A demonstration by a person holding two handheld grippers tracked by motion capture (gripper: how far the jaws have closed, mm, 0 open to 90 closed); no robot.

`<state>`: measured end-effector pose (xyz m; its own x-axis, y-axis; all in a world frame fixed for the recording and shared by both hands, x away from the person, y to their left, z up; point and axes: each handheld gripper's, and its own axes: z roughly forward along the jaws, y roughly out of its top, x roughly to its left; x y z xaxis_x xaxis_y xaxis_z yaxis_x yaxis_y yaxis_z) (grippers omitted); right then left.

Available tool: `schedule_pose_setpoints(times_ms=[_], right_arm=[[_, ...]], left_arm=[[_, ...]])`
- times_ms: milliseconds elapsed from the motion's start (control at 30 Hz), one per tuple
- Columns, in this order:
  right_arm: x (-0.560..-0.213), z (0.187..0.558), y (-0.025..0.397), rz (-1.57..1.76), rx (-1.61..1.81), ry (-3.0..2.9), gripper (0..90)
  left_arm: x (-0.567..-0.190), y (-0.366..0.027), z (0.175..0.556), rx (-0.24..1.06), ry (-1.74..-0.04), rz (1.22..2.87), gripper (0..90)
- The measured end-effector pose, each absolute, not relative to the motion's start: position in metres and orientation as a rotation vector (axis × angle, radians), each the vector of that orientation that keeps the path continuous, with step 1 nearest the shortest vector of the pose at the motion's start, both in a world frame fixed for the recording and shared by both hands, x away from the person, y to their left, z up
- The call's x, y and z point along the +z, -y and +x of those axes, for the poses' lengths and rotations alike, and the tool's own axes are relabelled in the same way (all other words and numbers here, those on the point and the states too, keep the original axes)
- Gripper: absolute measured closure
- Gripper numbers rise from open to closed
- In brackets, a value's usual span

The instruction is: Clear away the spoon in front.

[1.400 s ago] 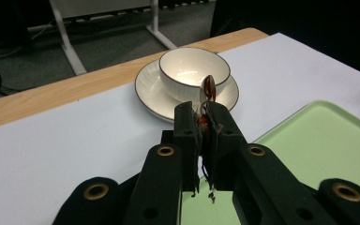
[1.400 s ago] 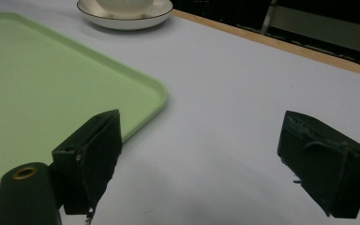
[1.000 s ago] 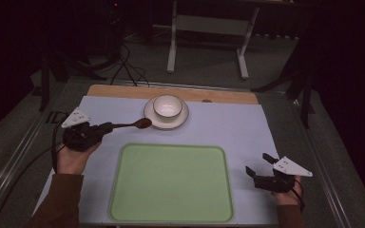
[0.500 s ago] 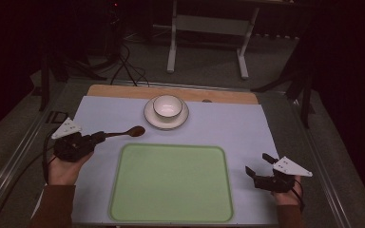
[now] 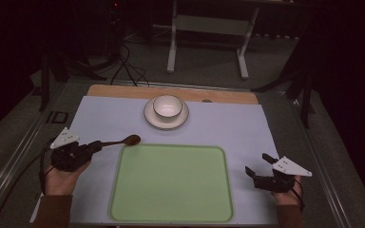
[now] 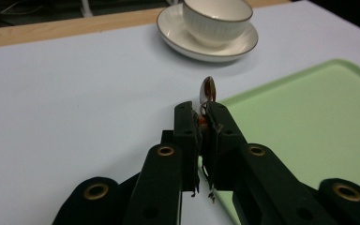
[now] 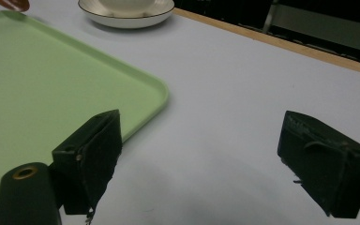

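My left gripper [image 5: 96,146] is clamped on a spoon [image 5: 123,140] near the mat's [image 5: 228,128] left edge — its bowl just off the tray's [image 5: 171,183] far-left corner. My right gripper [image 5: 259,166] gapes wide and empty by the right edge. A cup [image 5: 167,105] on its saucer [image 5: 166,120] sits at the far edge.

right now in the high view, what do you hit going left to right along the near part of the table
left gripper shut on the spoon → green tray → right gripper, jaws open
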<state>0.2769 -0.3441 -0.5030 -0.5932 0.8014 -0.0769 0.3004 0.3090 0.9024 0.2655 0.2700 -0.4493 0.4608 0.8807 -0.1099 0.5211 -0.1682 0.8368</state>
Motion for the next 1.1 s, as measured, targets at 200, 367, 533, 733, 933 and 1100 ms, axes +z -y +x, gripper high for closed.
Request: schedule_pose_setpoints(times_ms=[200,367,533,733,933,1100], right_arm=[[-0.503,0.277,0.344,0.978,1.249,-2.055,13.8],[-0.503,0.277,0.344,0.979,1.249,-2.055,13.8],[-0.504,0.277,0.344,0.977,1.248,-2.058,13.8],[-0.503,0.278,0.344,0.978,1.249,-2.057,13.8],[-0.503,0.277,0.344,0.977,1.249,-2.06,13.8],[-0.503,0.277,0.345,0.979,1.247,-2.059,13.8]], left_arm=[[-0.454,-0.271,0.262,0.505,-1.215,1.844,83.7],[-0.453,-0.271,0.256,0.498,-1.235,1.867,83.7],[-0.452,-0.272,0.26,0.51,-1.264,1.835,83.5],[-0.445,-0.268,0.279,0.544,-1.261,1.745,82.1],[-0.437,-0.255,0.305,0.598,-1.228,1.668,82.0],[-0.435,-0.241,0.329,0.649,-1.237,1.64,82.1]])
